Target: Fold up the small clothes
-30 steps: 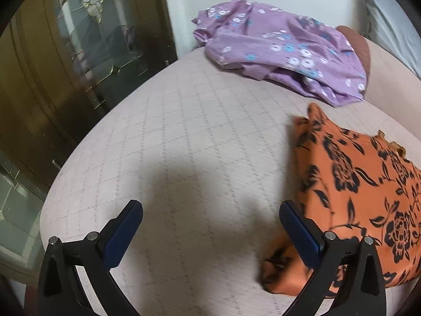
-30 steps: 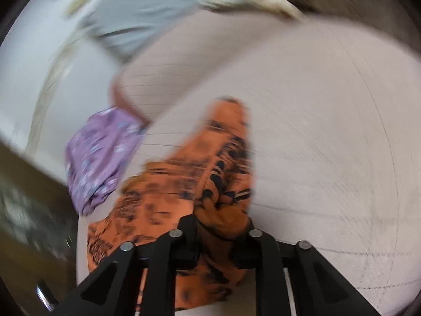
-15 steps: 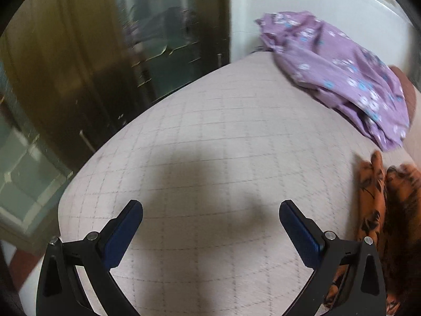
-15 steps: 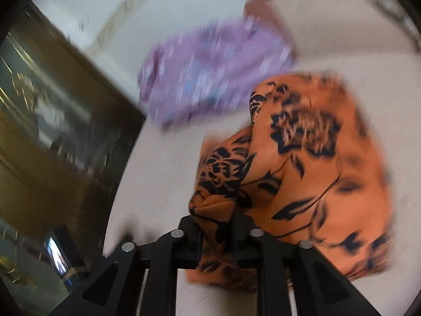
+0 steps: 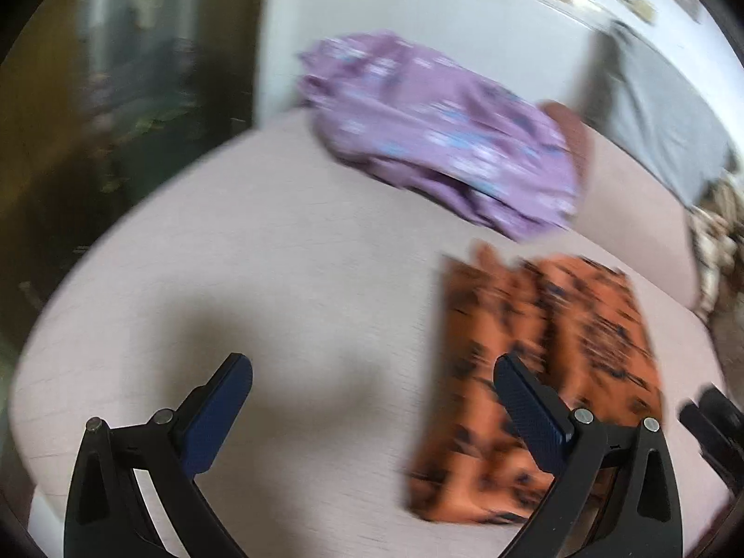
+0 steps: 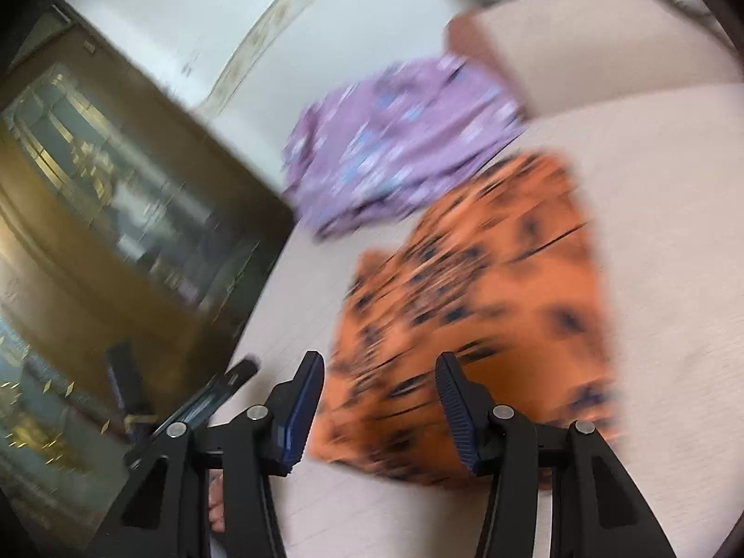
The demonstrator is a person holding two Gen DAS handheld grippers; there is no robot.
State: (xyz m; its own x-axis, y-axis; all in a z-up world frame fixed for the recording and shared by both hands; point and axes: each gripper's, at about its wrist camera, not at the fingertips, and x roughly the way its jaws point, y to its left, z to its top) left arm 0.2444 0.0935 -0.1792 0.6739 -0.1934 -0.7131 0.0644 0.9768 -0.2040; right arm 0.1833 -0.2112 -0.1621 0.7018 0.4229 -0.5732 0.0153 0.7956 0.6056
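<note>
The orange cloth [image 6: 479, 288] is lying folded under the right gripper [image 6: 379, 407], whose jaws have just been opening, empty. The left gripper [image 5: 372, 411] is gaping wide beside it; purple cloth [image 5: 441, 139] beyond.

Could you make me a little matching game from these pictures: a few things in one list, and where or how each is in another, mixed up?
Things:
1. orange cloth
2. purple cloth
3. left gripper
4. grey pillow

Descriptions:
A. open, over bare bedding
B. bunched at the far edge by the white wall
C. leaning against the wall at the far right
D. folded flat, just ahead of the right gripper

Pairs: 1-D, 2-B, 3-A, 4-C
</note>
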